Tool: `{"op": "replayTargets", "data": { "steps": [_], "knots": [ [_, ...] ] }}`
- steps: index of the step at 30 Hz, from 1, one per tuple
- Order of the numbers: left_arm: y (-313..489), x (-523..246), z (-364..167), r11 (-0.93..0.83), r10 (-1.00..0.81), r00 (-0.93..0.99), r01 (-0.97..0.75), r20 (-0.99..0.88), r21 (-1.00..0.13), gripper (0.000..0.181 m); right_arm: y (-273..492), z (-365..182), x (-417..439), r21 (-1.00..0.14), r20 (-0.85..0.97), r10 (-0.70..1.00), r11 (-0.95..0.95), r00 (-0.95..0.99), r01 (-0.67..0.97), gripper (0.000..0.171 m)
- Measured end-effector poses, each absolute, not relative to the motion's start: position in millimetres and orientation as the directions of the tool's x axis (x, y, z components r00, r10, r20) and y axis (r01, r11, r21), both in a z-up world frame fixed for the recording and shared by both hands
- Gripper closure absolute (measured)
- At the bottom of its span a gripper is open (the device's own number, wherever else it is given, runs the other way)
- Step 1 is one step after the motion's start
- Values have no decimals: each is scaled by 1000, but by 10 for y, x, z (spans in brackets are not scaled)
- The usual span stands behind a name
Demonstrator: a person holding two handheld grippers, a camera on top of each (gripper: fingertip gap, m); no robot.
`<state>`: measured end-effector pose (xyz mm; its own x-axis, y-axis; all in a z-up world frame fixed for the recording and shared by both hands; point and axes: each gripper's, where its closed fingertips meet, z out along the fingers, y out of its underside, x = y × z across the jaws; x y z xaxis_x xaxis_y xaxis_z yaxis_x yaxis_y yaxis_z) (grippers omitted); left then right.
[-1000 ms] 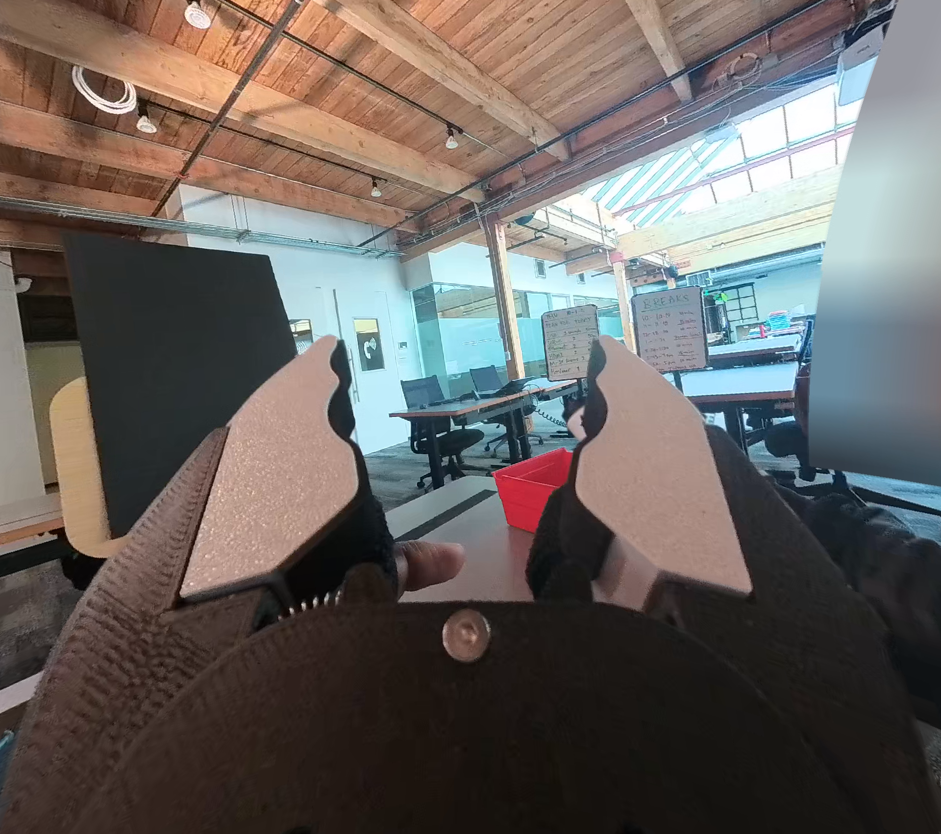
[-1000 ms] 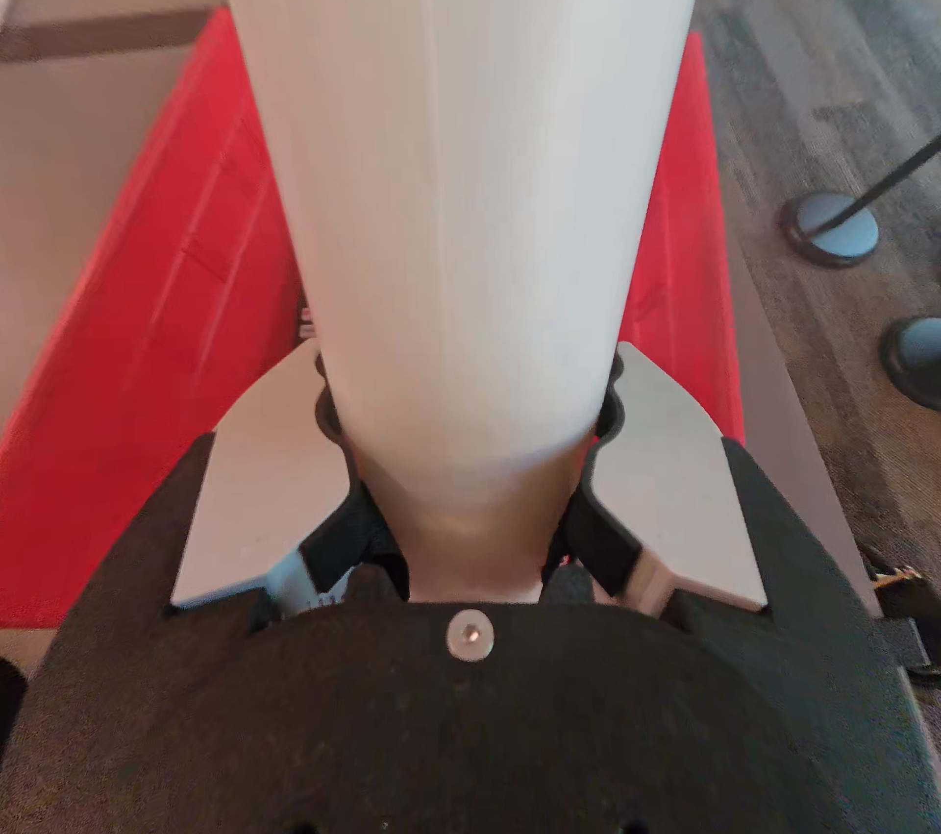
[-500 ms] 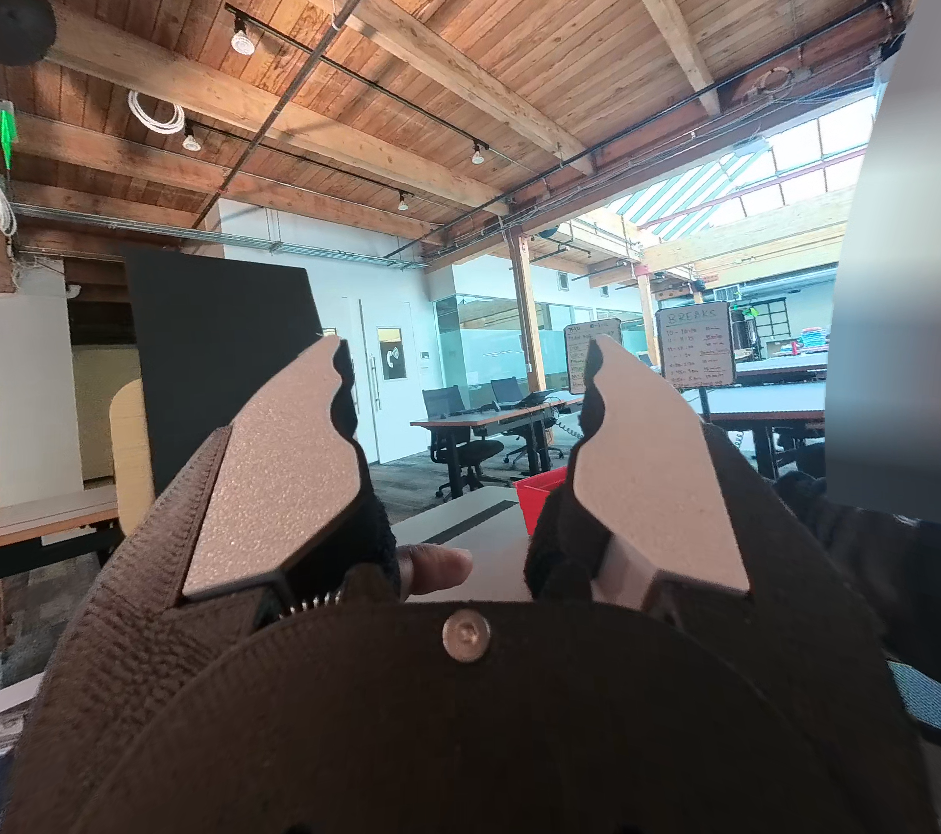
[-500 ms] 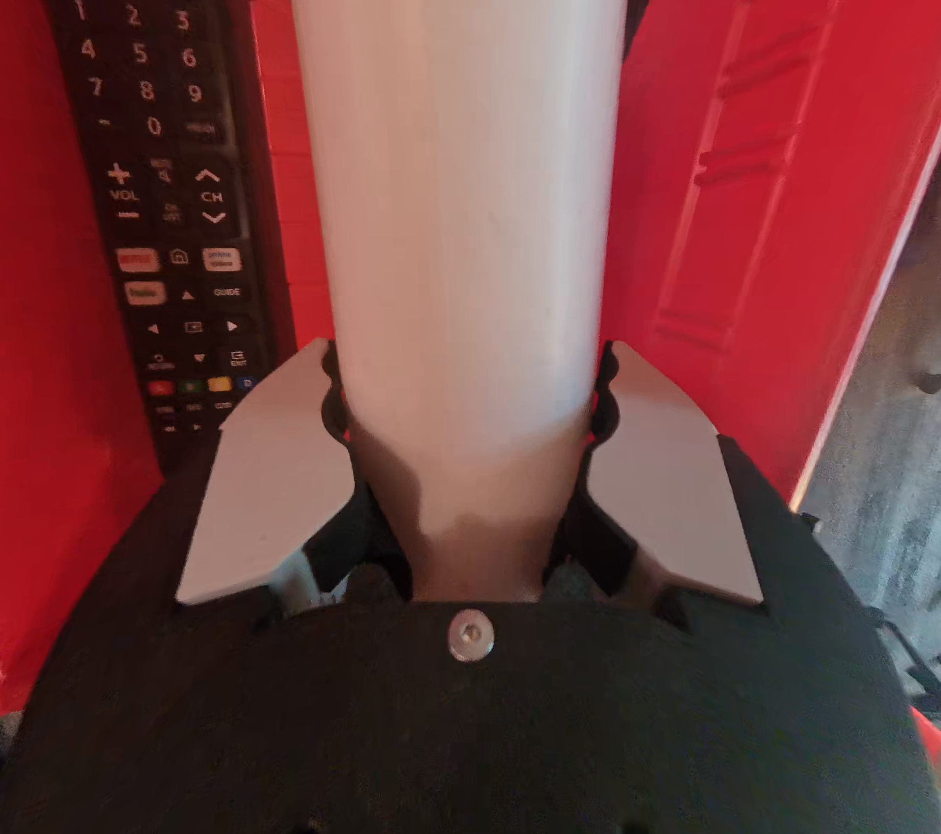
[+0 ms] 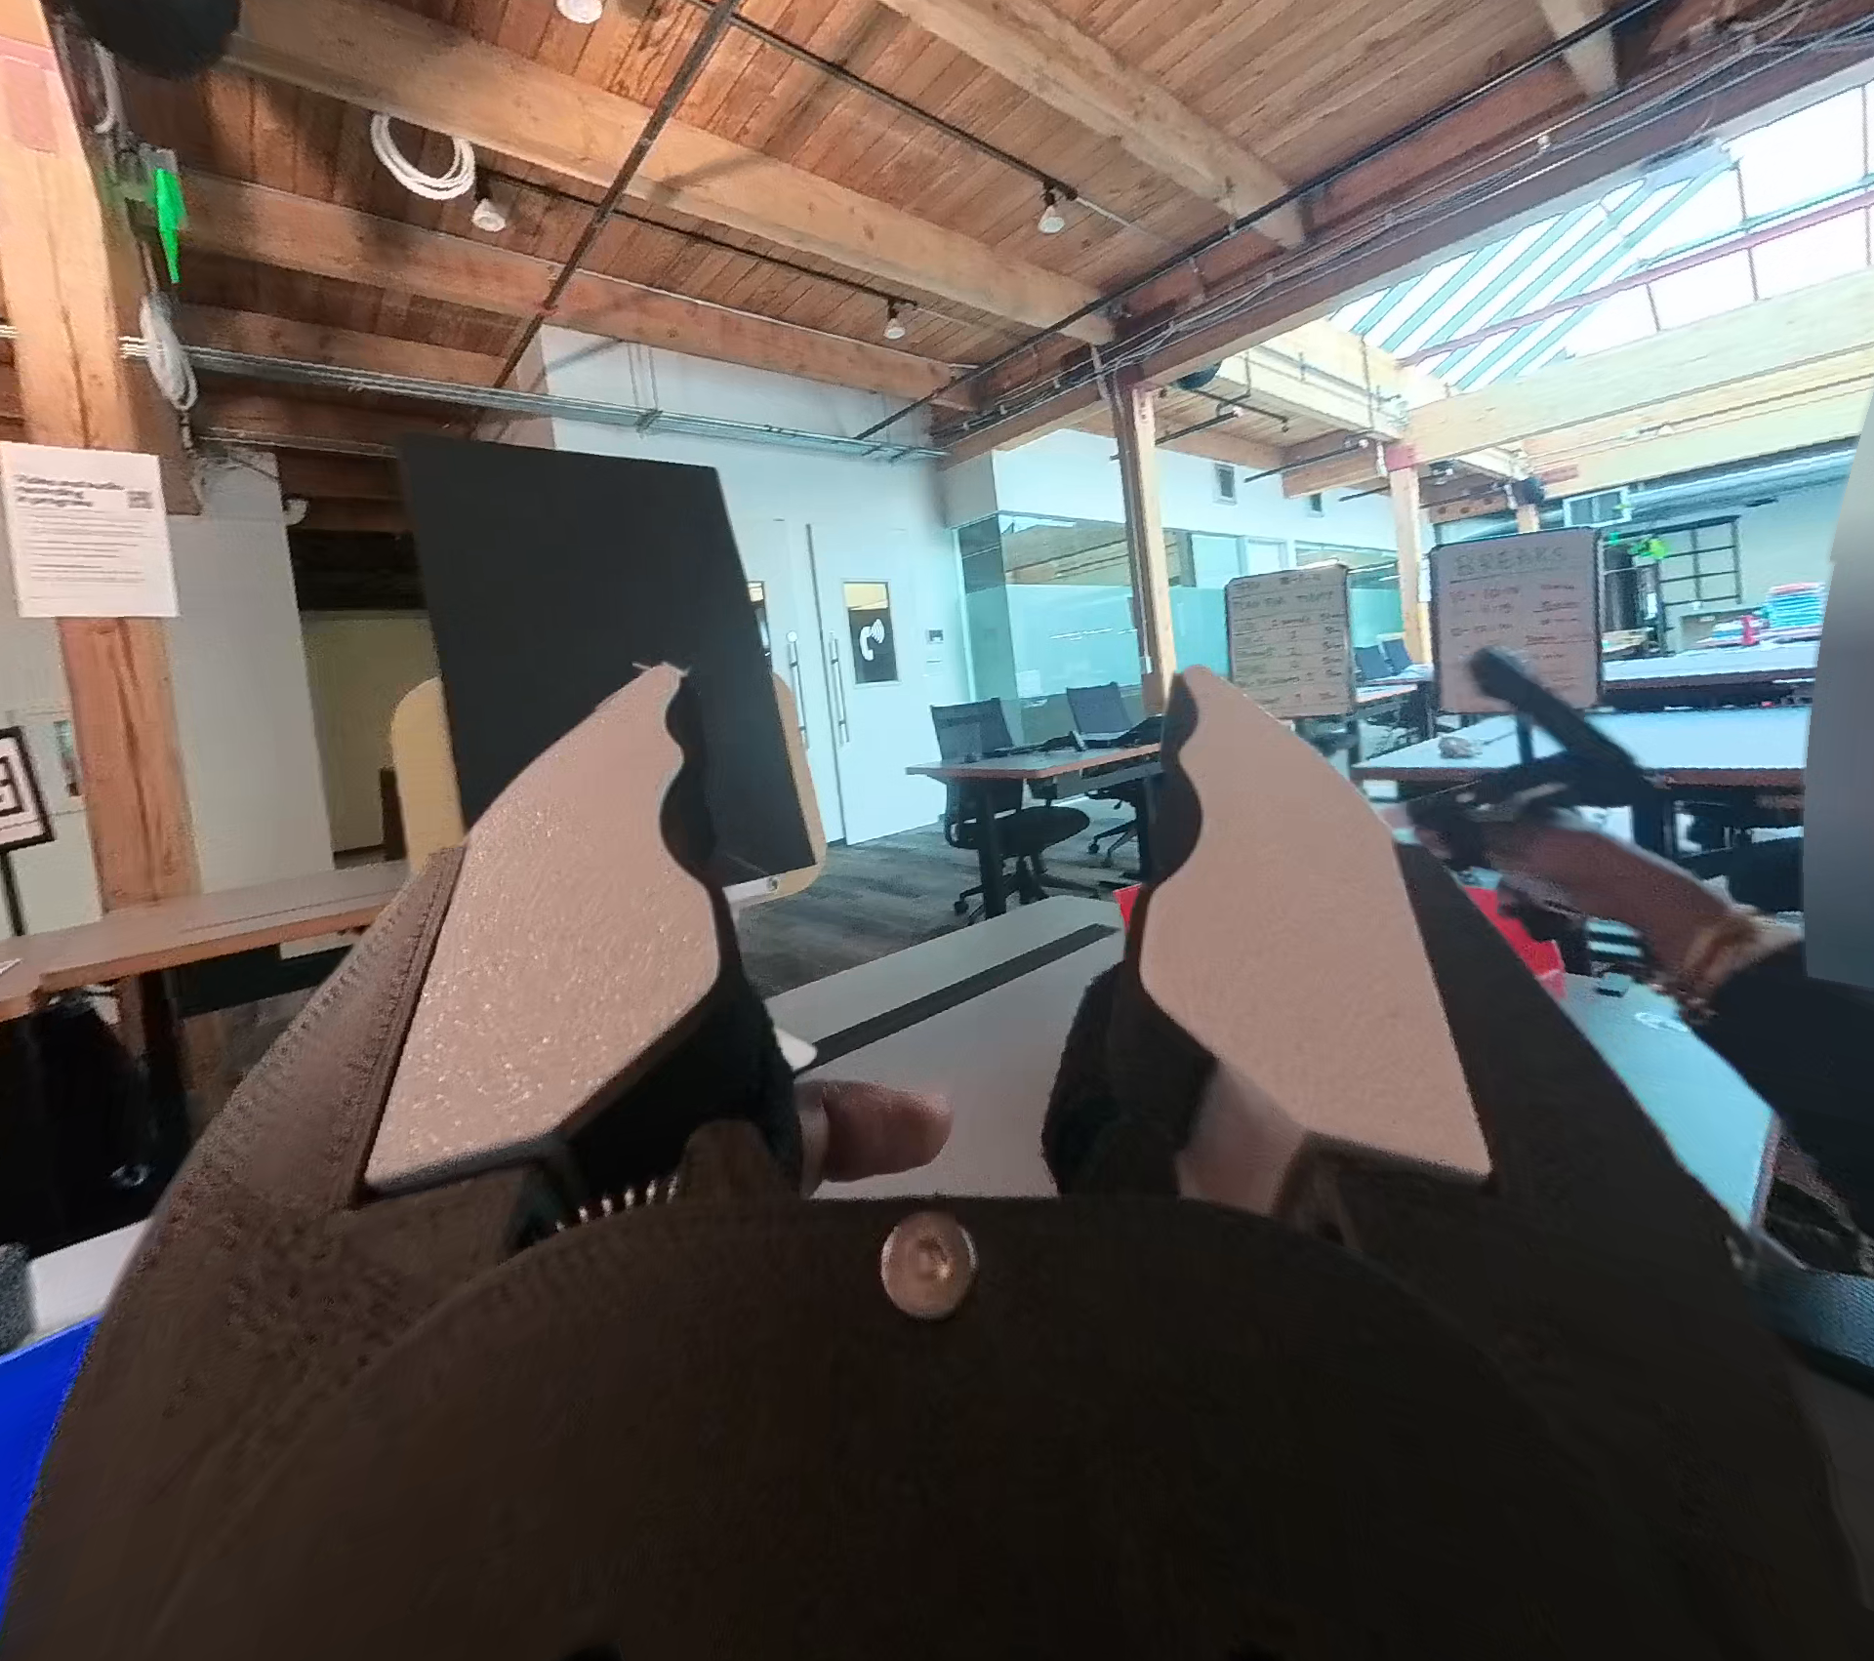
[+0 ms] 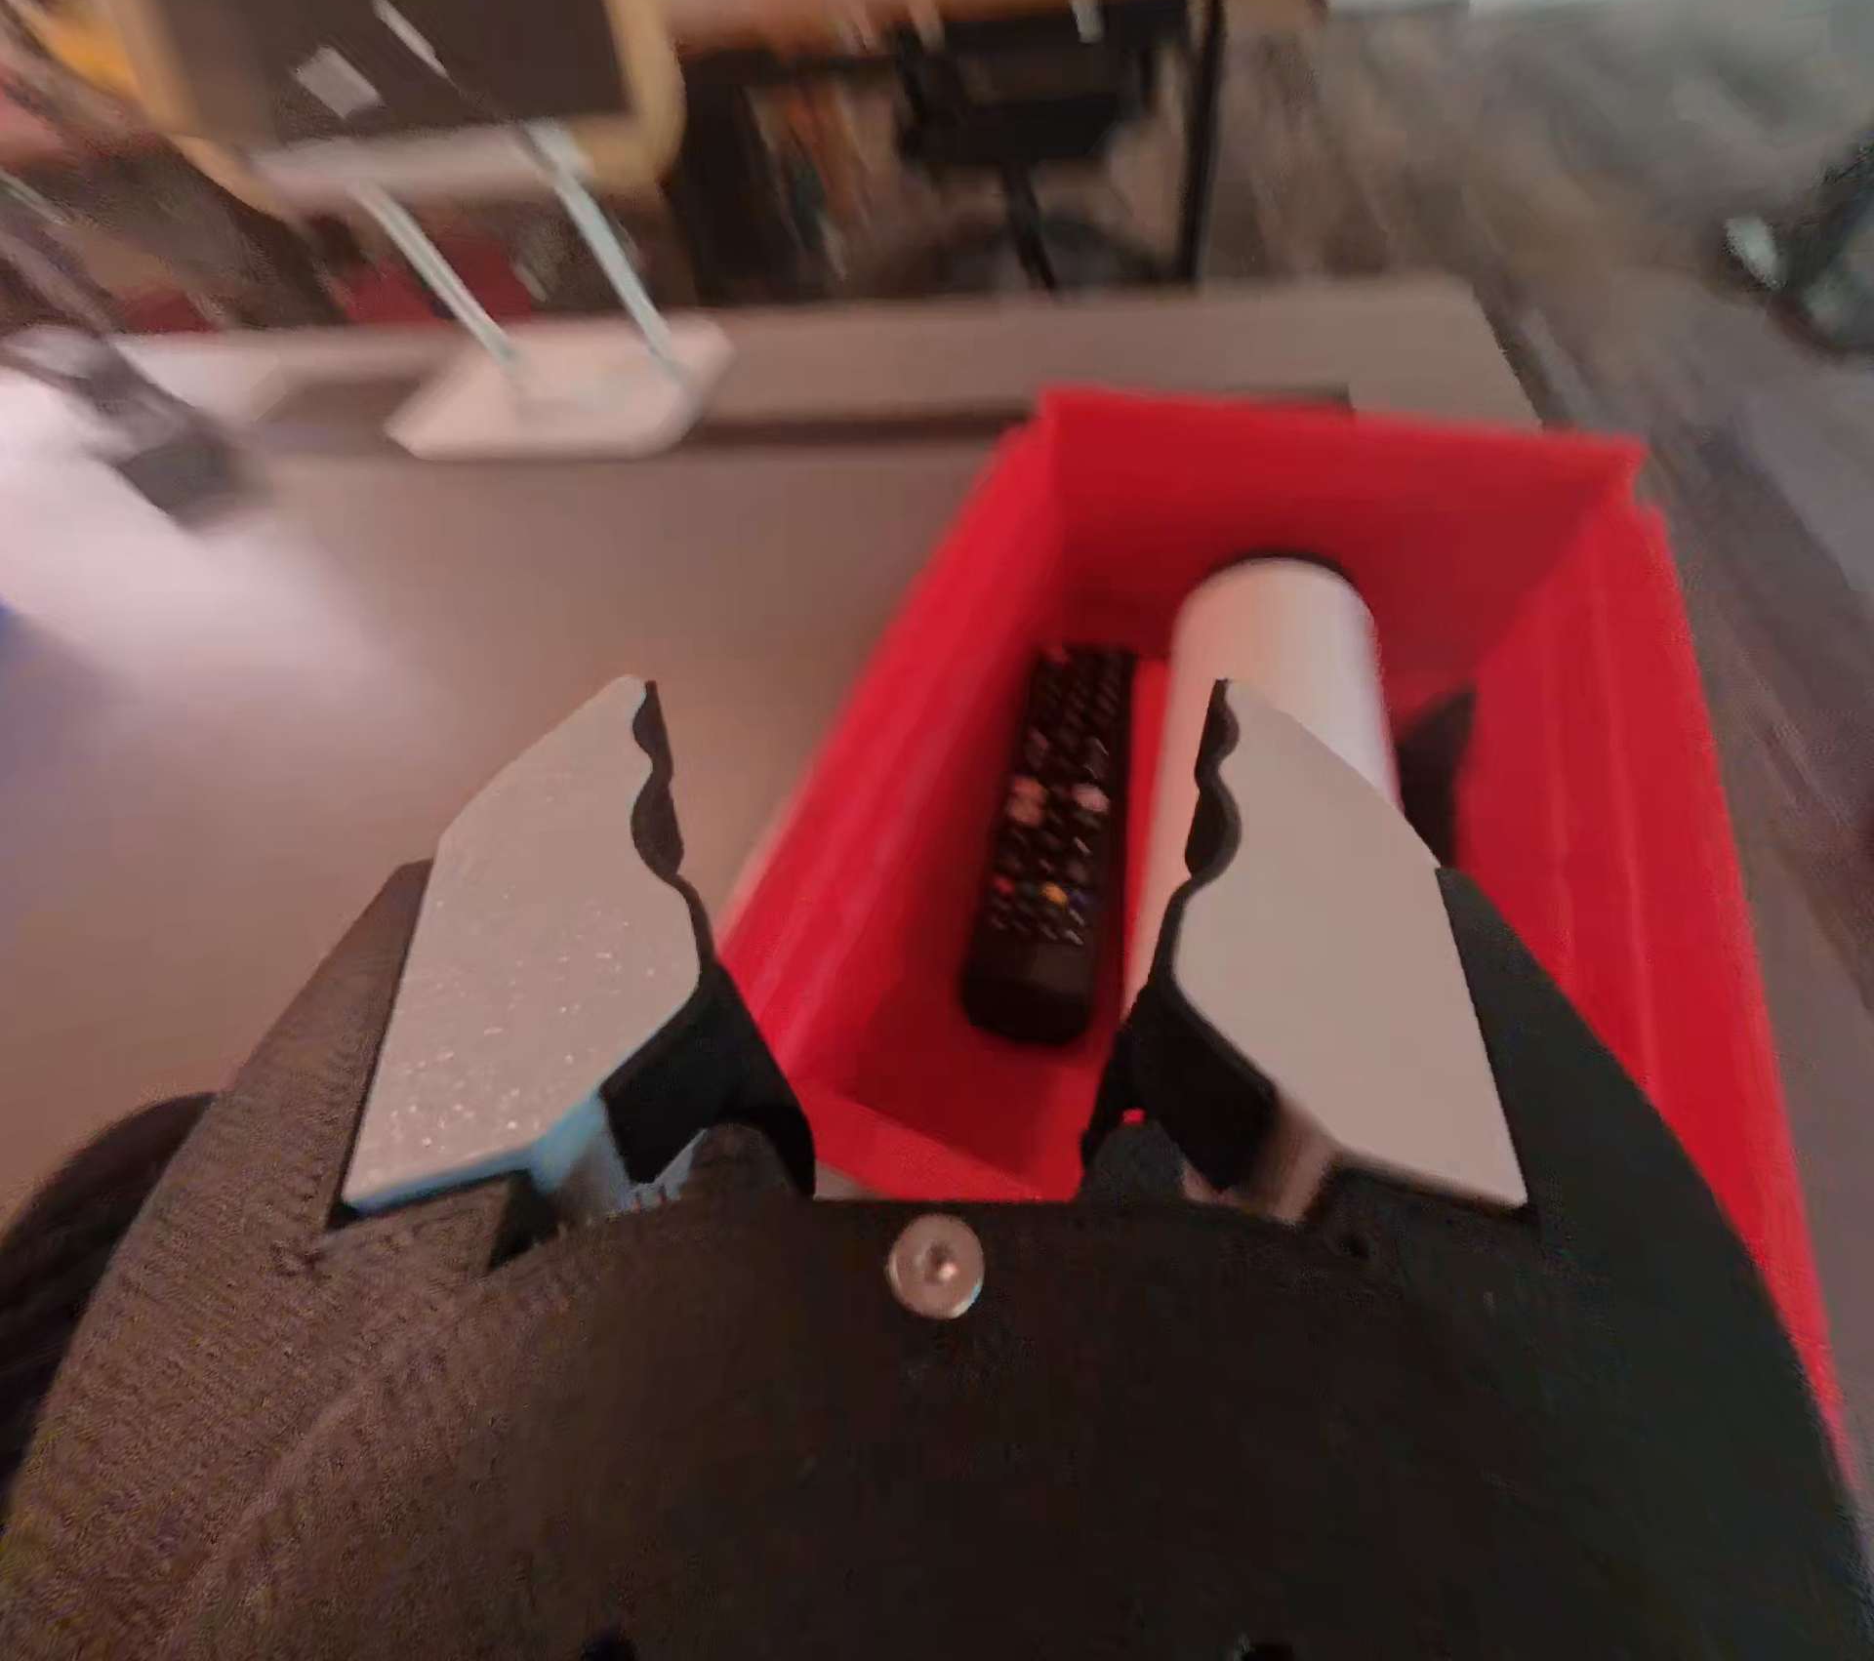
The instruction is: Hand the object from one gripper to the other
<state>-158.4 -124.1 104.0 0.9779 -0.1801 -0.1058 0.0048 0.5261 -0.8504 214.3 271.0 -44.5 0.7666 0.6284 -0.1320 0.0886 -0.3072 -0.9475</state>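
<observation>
A white cylinder [image 6: 1283, 680] lies in the red bin [image 6: 1582, 761] beside a black remote control [image 6: 1055, 842]. My right gripper [image 6: 928, 700] is open and empty, held above the near end of the bin; its right finger hides the near part of the cylinder. My left gripper [image 5: 928, 685] is open and empty, tilted up toward the room and ceiling, above the grey table [image 5: 974, 1014]. The other gripper [image 5: 1552, 750] shows at the right of the left wrist view, held by a hand. Only a sliver of the red bin [image 5: 1521, 933] shows there.
A dark monitor [image 5: 598, 659] on a white stand [image 6: 568, 396] stands at the back of the table. A thumb [image 5: 882, 1131] shows between my left fingers. Desks, office chairs and whiteboards stand farther off. A blue thing [image 5: 41, 1450] is at the lower left. My right fingertips sit around 55 cm from my left ones. The black remote control [image 6: 1055, 842] is about 15 cm from my right fingertips.
My right gripper let go of the white cylinder, which now lies in the red bin, and pulled back up and open. My left gripper swung slightly, staying open.
</observation>
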Motion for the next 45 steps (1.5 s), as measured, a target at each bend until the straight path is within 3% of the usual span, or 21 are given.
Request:
{"op": "replayTargets", "data": {
  "steps": [4,9,11,16,21,26,30,38,45],
  "knots": [
    [-1282,-1746,1014,509,-123,988,-13,-88,-861,96,2138,286,2197,-977,-113,723,45,681,-210,68],
    [-1303,-1998,956,479,-9,997,-62,-75,-876,98,1510,975,2433,-832,-29,775,332,632,-445,49],
    [-1275,-2152,885,437,64,995,-99,-79,-894,98,1357,1130,2589,-757,-10,744,431,668,-491,52],
    [-1103,-2657,440,172,236,965,-157,-114,-973,98,1097,1262,2630,-720,15,778,444,628,-533,55],
    [-1088,-3215,-130,-152,392,907,-101,-153,-983,99,1047,1265,2581,-729,45,778,454,627,-512,58],
    [-1125,-3440,-615,-364,388,914,33,-120,-931,102,1074,1236,2506,-738,22,802,416,597,-532,60],
    [-1247,-3786,-1046,-569,483,857,154,-177,-808,103,1044,1211,2399,-761,55,805,417,591,-497,60],
    [-1159,-4109,-1833,-688,534,846,436,2,-580,109,987,1231,2362,-761,93,787,451,610,-466,61],
    [-1126,-4180,-1818,-707,542,839,430,-39,-562,117,1001,1200,2300,-774,101,789,445,606,-450,61]
  ]
}}
